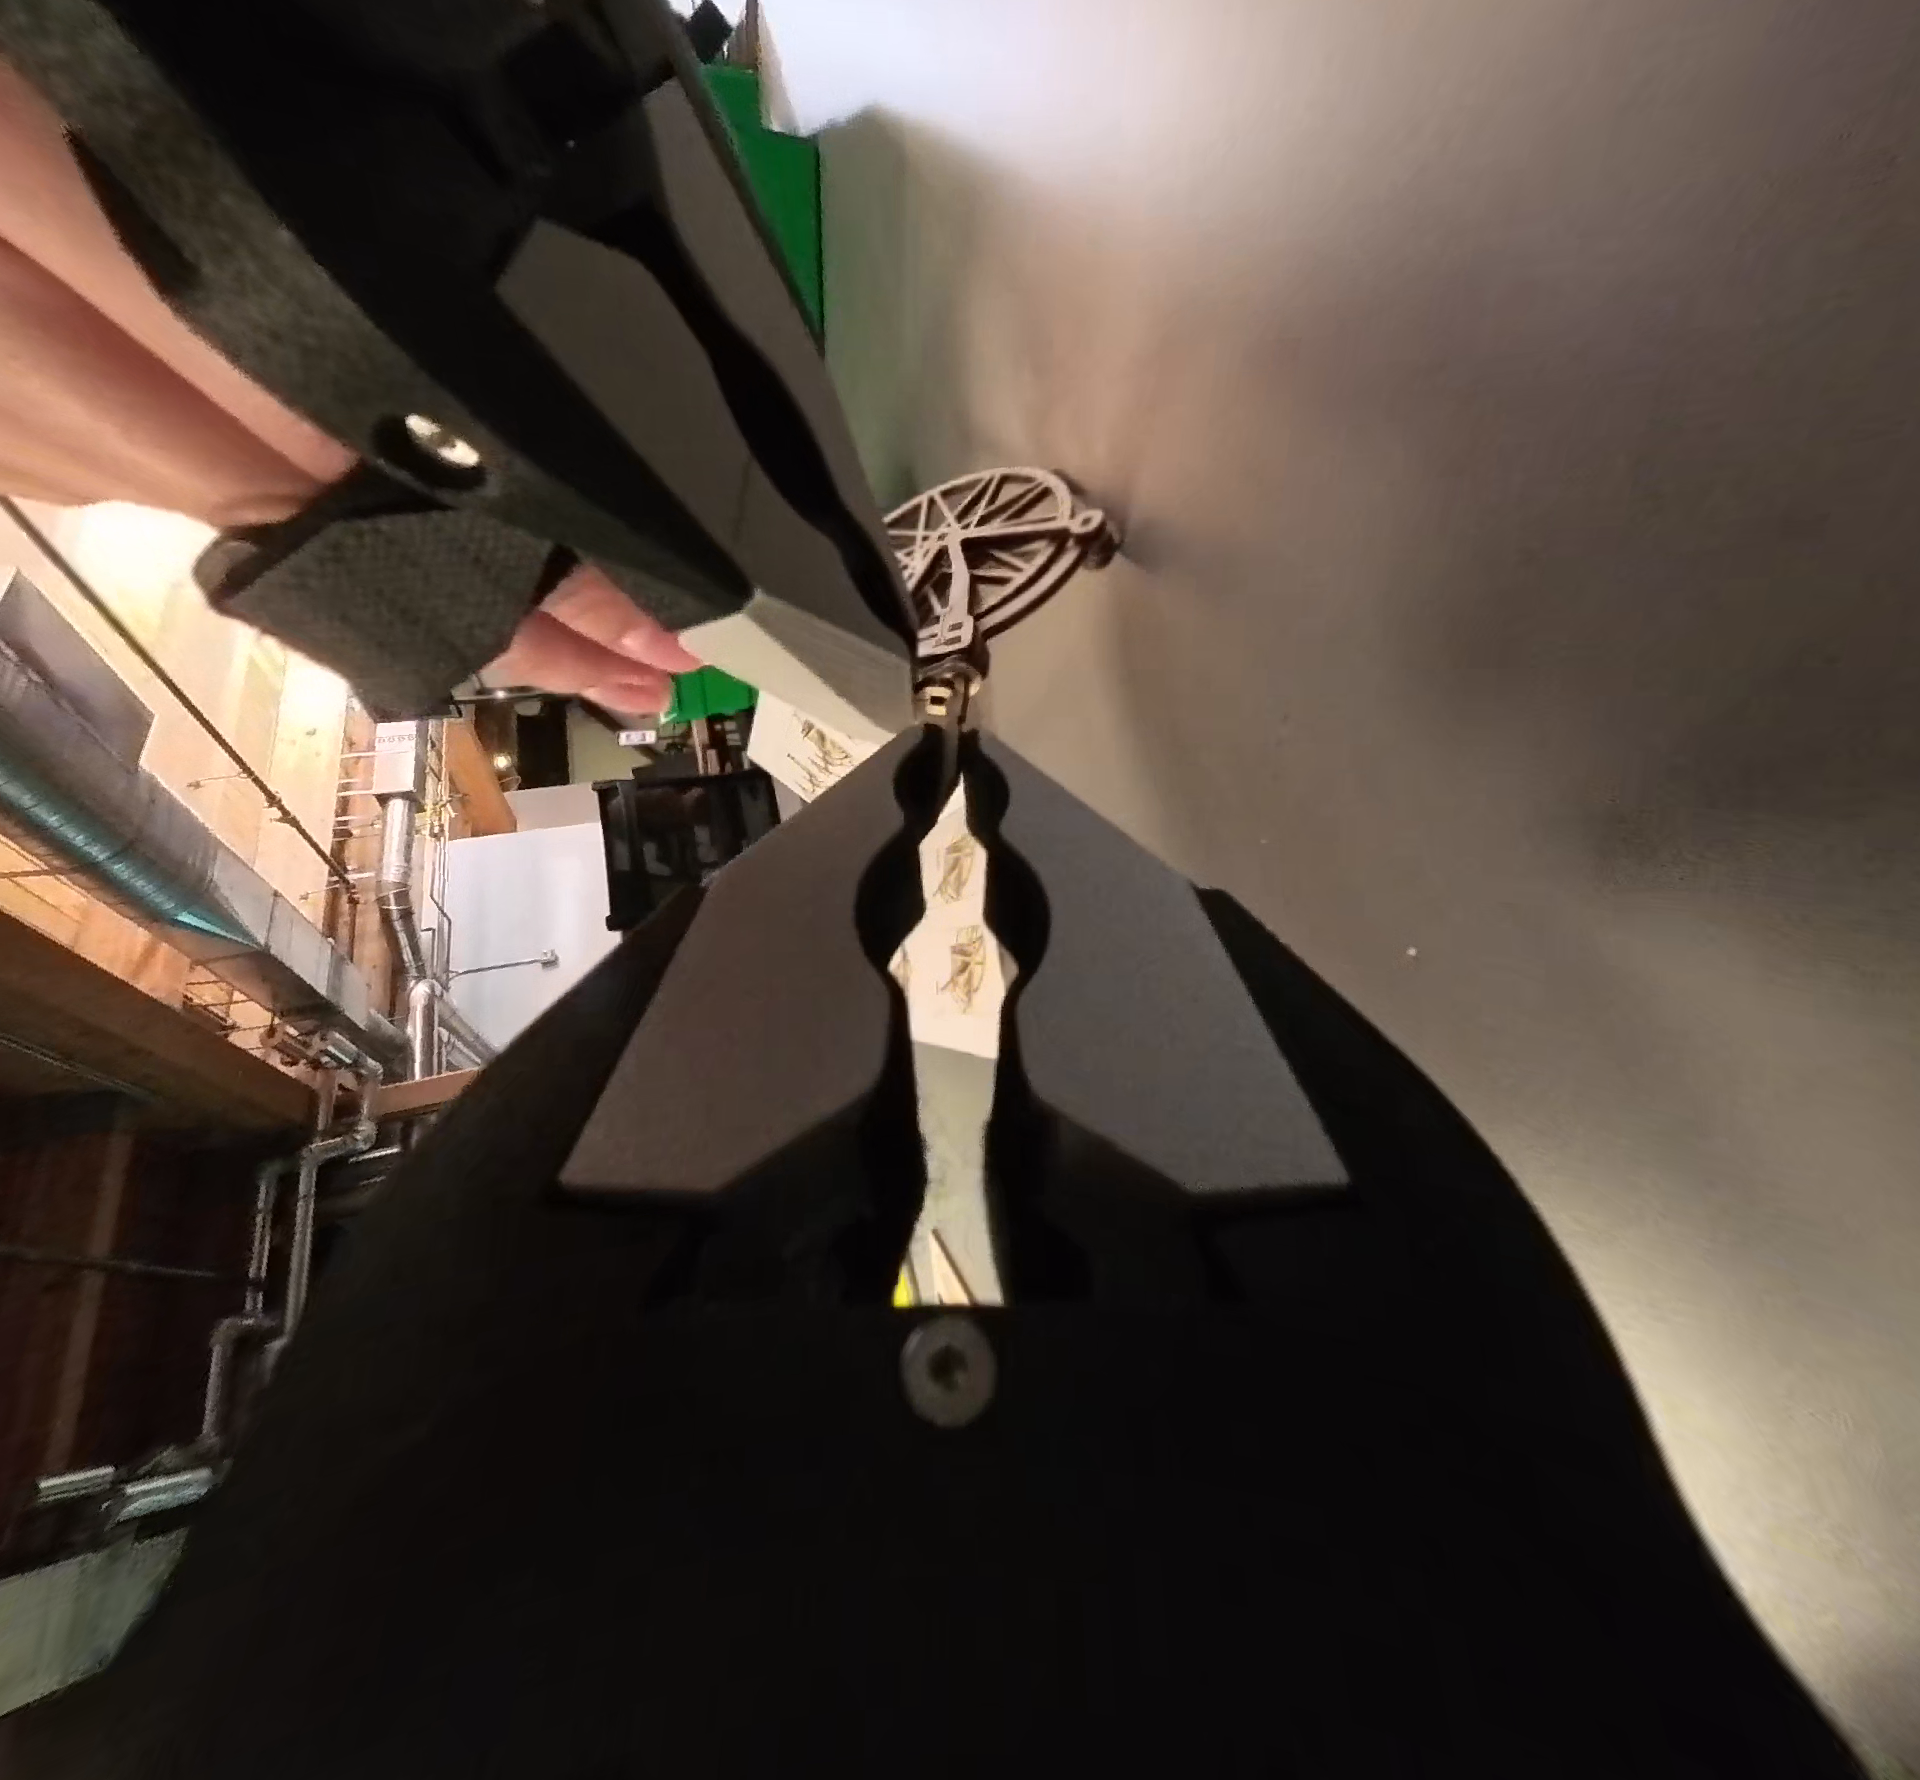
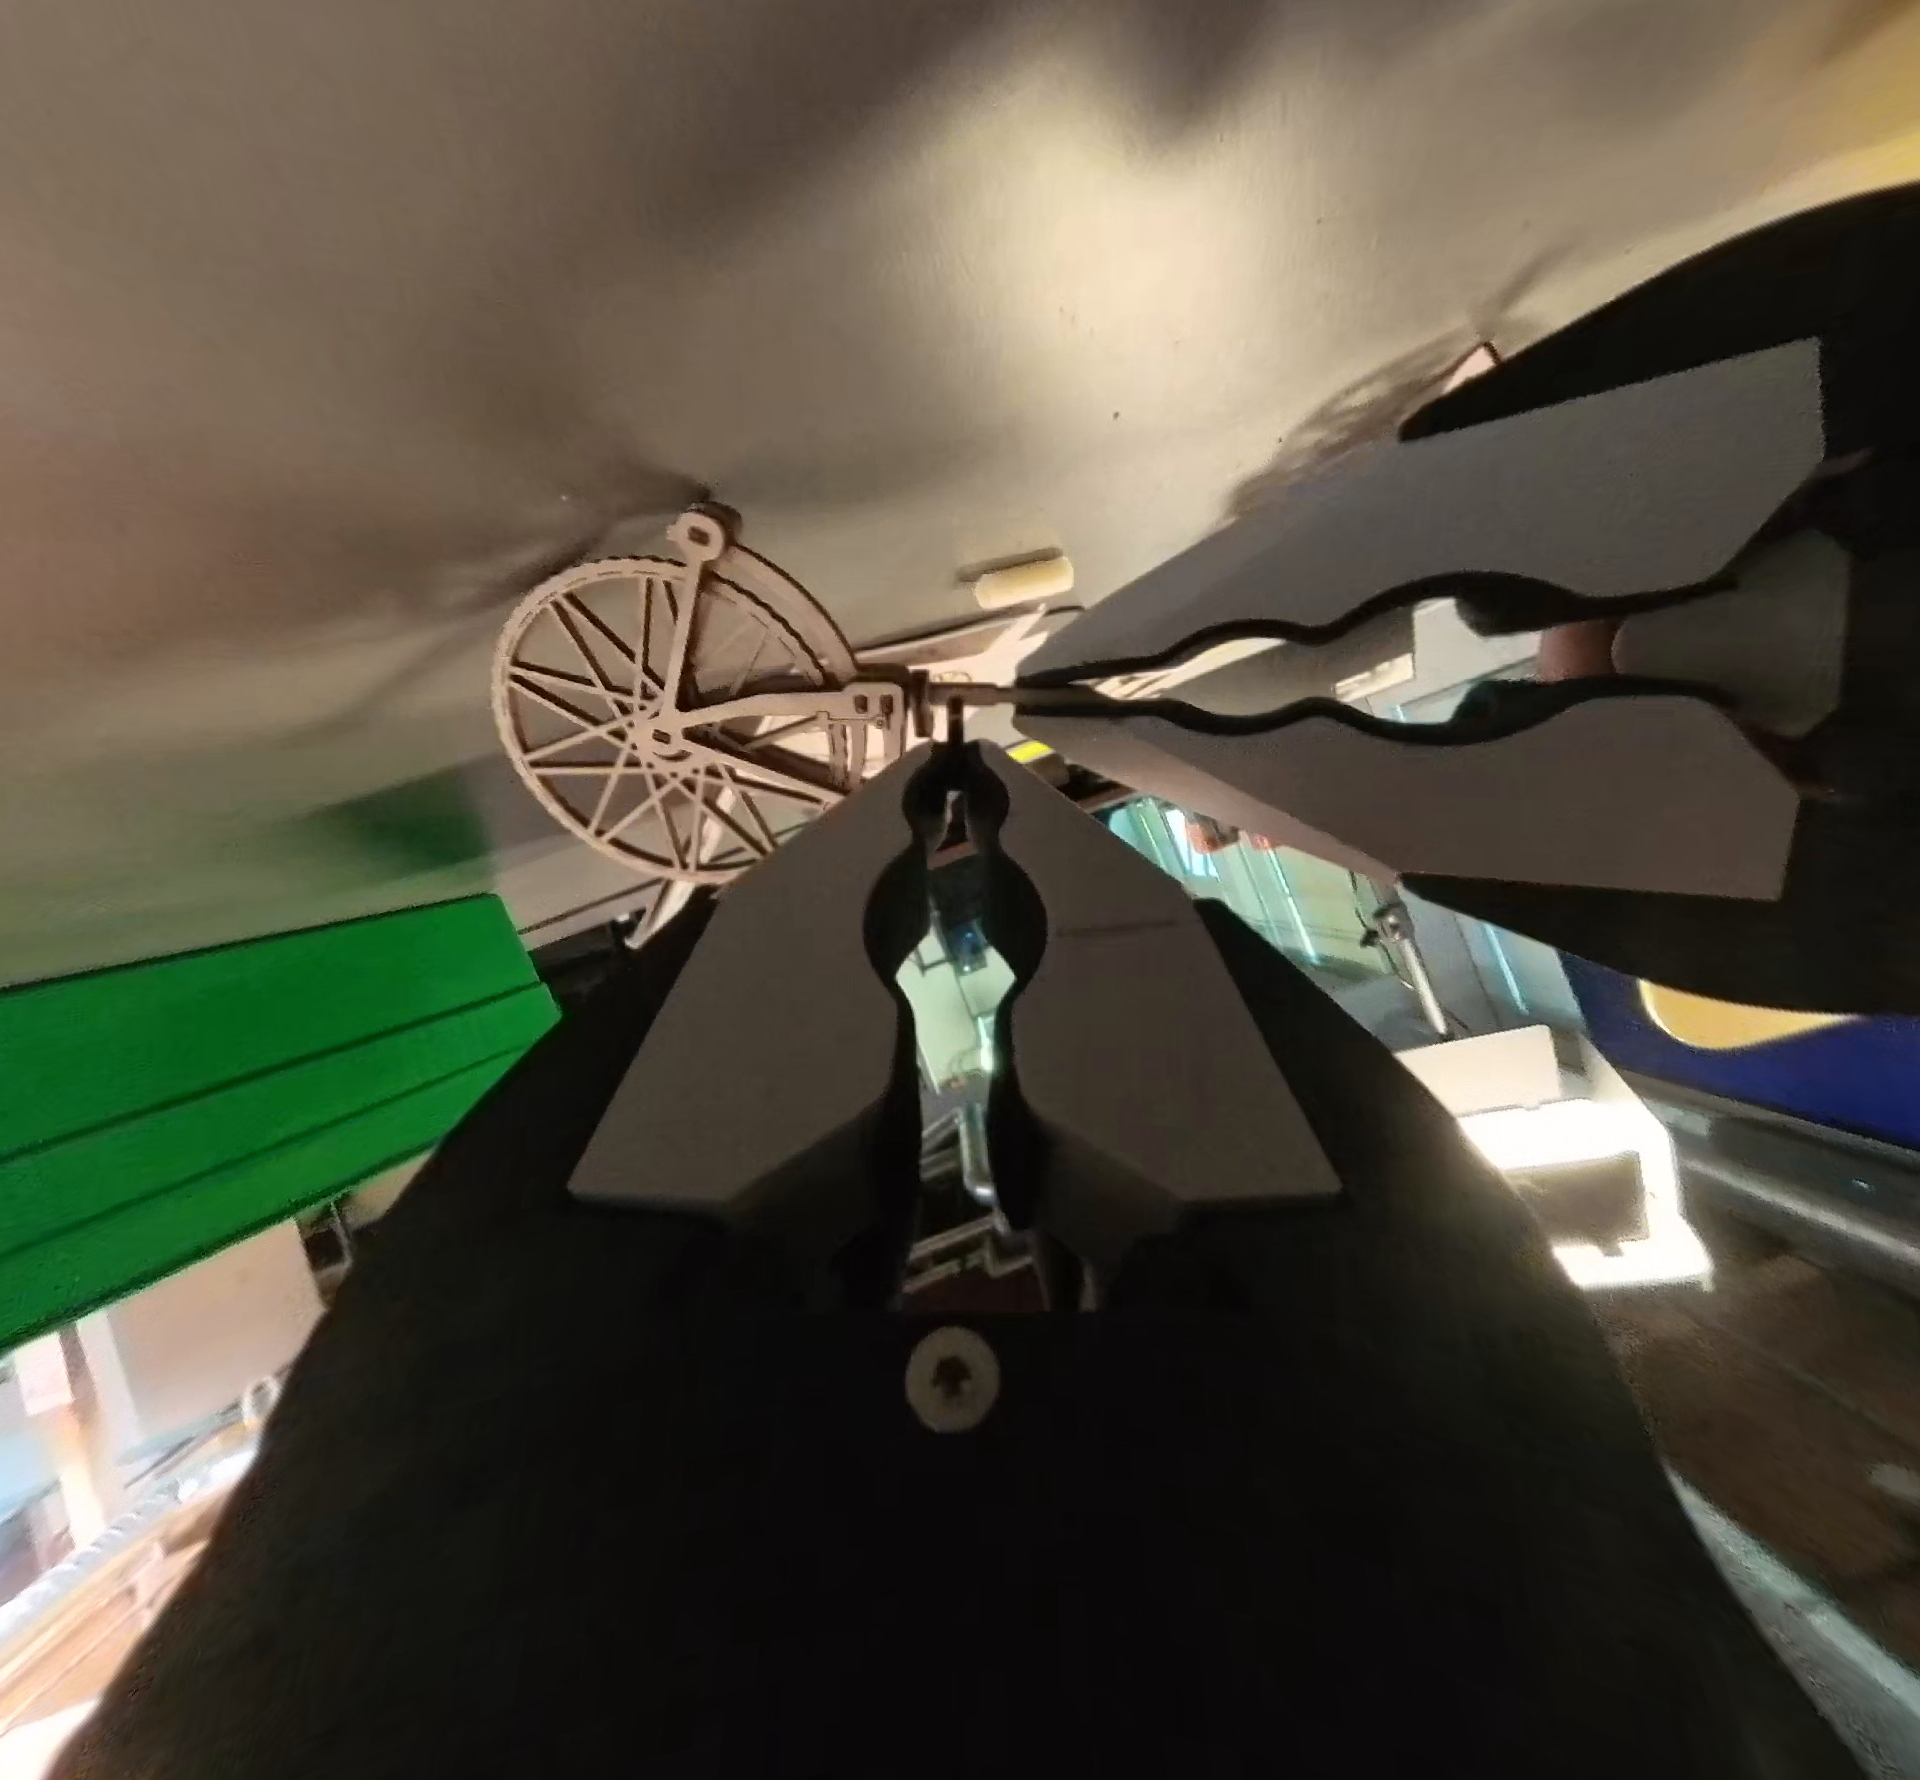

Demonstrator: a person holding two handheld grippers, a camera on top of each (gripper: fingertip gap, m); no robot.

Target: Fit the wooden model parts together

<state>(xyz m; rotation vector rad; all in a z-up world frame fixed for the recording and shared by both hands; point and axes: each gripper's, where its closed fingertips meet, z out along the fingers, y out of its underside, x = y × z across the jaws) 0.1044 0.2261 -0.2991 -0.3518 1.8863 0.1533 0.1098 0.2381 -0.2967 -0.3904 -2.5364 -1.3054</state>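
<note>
Tips of both tongs are seen converging on one small joint piece (image 2: 940,691) at the end of the wooden wheel model (image 2: 665,712). Left gripper (image 1: 943,728) is clenched on that joint piece (image 1: 943,691); its tips are nearly closed around the dark stub. Right gripper (image 2: 948,762) is likewise pinched shut on the joint from a different angle, and in the right wrist view the left gripper (image 2: 1023,691) is seen clamped on the same stub. Wheel model (image 1: 987,541), spoked and with a fork, is held off the joint and touches the pale table surface (image 1: 1455,380) with its rim. Green blocks (image 2: 239,1055) are seen beyond the wheel. A printed sheet (image 1: 961,889) is visible between the left fingers. A hand (image 1: 135,380) is seen on the right gripper (image 1: 909,629) handle.
</note>
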